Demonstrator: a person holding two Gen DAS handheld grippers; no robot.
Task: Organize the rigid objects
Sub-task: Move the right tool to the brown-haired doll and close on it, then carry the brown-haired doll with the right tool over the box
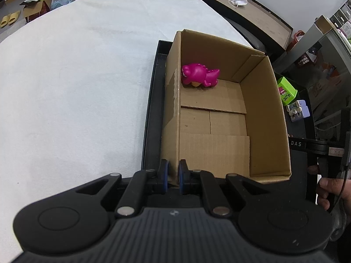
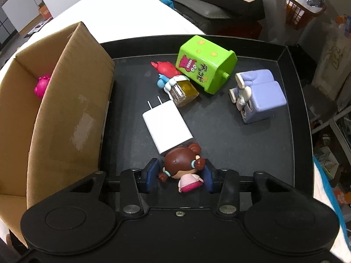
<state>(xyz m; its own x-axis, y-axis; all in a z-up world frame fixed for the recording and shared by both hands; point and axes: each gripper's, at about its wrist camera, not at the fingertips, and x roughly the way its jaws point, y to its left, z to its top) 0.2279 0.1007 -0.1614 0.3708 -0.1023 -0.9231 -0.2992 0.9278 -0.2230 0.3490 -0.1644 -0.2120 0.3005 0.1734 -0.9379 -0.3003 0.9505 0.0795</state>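
Note:
My left gripper (image 1: 173,171) is shut on the near left wall of an open cardboard box (image 1: 263,109). Lying inside the box at its far end is a pink dinosaur toy (image 1: 199,74). The box stands on a black tray (image 2: 241,131). My right gripper (image 2: 181,175) points down at the tray, and its pads touch the hair buns on both sides of a brown-haired doll figure (image 2: 182,166), which lies on the tray. A white plug charger (image 2: 166,127) rests against the doll's head. Farther back lie a green toy bin (image 2: 204,65), a lilac block toy (image 2: 258,96) and a red-and-blue figure (image 2: 165,70).
A small clear-and-gold cube (image 2: 183,92) leans between the charger and the green bin. The box wall (image 2: 72,109) rises just left of the right gripper. A white cloth-covered table (image 1: 76,87) spreads left of the tray. A dark desk (image 1: 252,15) stands behind.

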